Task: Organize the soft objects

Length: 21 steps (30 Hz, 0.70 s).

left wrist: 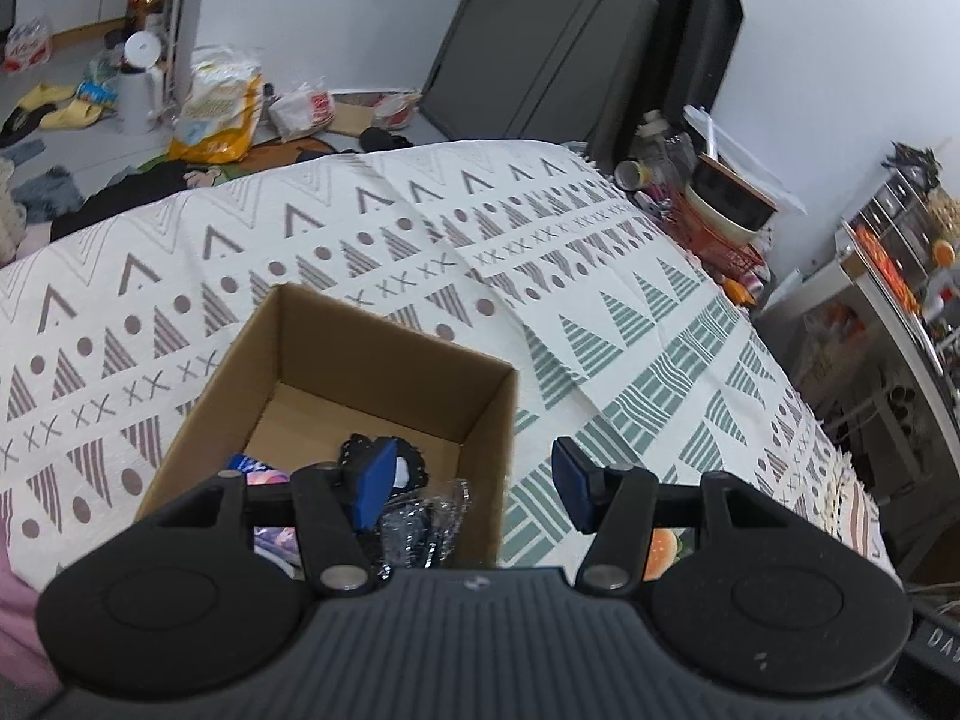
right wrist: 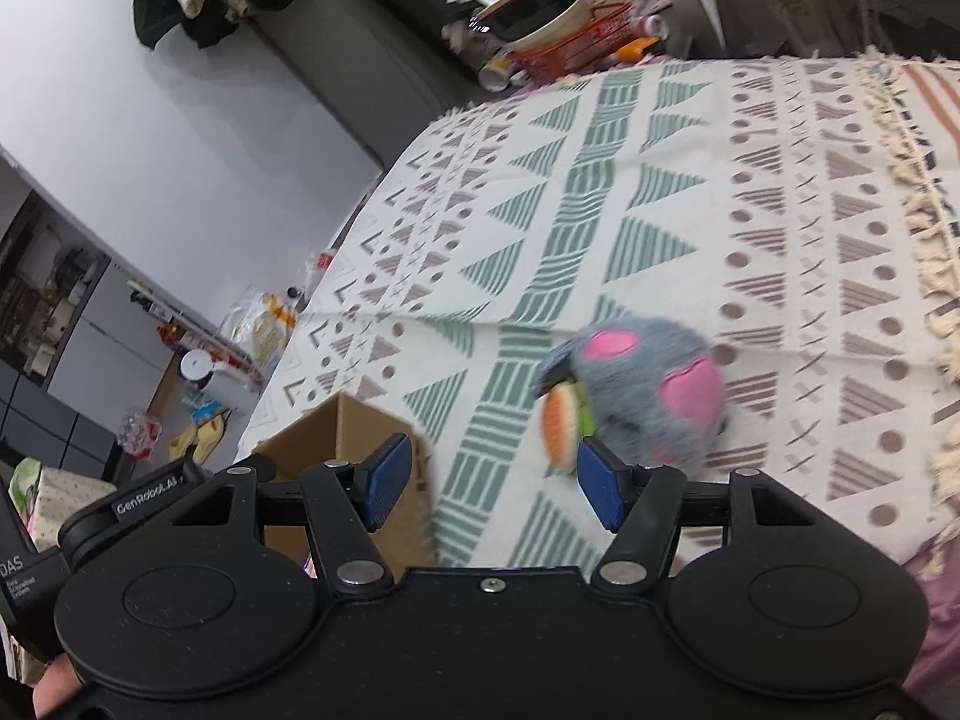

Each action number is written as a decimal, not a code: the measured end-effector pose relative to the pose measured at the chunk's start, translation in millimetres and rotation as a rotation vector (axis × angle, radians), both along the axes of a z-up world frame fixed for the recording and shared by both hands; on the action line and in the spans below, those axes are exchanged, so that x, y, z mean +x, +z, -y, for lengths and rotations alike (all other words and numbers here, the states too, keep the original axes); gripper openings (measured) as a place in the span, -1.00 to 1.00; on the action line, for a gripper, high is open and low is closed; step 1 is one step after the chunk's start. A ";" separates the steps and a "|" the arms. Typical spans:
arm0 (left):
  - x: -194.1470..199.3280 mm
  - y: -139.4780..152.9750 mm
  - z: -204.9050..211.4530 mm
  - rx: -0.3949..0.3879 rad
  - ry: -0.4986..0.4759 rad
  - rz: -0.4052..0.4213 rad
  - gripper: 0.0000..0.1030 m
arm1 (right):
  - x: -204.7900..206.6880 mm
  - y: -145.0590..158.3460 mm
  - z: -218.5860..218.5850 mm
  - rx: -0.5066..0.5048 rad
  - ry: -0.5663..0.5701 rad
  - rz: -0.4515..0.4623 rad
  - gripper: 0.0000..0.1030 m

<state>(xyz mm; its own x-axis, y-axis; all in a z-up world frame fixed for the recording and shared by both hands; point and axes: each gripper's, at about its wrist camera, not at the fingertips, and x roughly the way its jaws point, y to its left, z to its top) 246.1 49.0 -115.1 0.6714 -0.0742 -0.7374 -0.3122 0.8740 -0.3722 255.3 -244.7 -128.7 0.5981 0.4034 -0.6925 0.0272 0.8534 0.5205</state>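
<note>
Grey plush toy (right wrist: 645, 393) with pink patches lies on the patterned blanket (right wrist: 660, 180), near the cardboard box (left wrist: 336, 372). Left gripper (left wrist: 474, 483) and right gripper (right wrist: 495, 480) are both wide open and empty.

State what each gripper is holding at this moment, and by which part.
Nothing is held. The left gripper is open above the cardboard box; the right gripper is open, with the grey plush toy lying on the patterned blanket beyond it.
</note>
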 end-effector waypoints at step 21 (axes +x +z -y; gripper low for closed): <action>12.6 -2.8 82.9 0.119 -0.206 0.041 0.08 | 13.1 -40.2 50.5 0.034 -0.010 -0.046 0.05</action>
